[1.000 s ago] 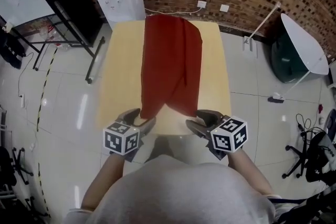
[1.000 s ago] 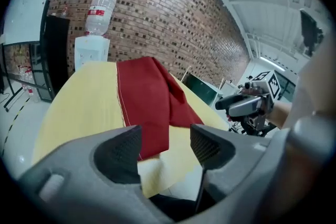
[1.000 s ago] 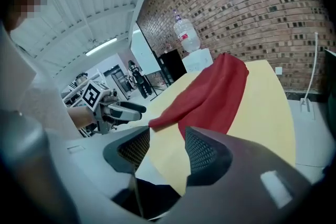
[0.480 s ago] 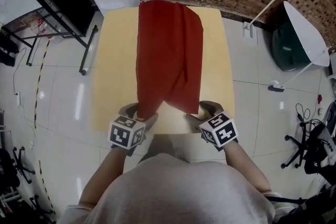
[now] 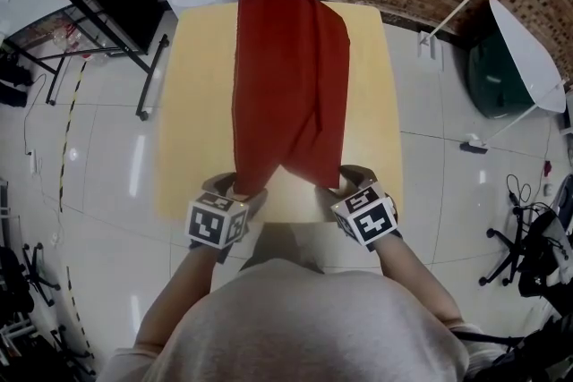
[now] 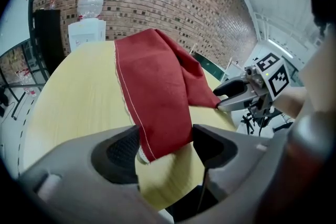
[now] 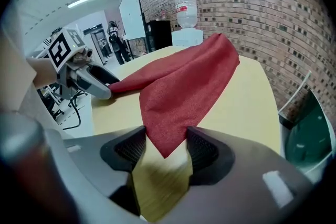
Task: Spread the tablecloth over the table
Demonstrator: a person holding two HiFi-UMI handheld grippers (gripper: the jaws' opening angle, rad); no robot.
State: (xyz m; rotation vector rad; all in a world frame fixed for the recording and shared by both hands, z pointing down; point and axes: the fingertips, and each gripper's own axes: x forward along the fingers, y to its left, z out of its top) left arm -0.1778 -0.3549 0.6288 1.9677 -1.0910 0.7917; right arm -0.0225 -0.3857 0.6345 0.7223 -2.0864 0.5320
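Head view shows the left hand-held gripper [image 5: 237, 191] at the table's [image 5: 192, 103] near edge, its jaws just opened wide around the folded red tablecloth's [image 5: 286, 76] left corner. The right hand-held gripper [image 5: 338, 185], jaws spread but just narrowing, straddles the right corner.

Matt woven tablecloth [image 5: 286, 85] on smooth wooden table [image 5: 197, 103].

Tablecloth [image 5: 286, 76] along the middle of the table [image 5: 192, 103], near corners inside left claw [image 5: 240, 191] and right claw [image 5: 345, 182]
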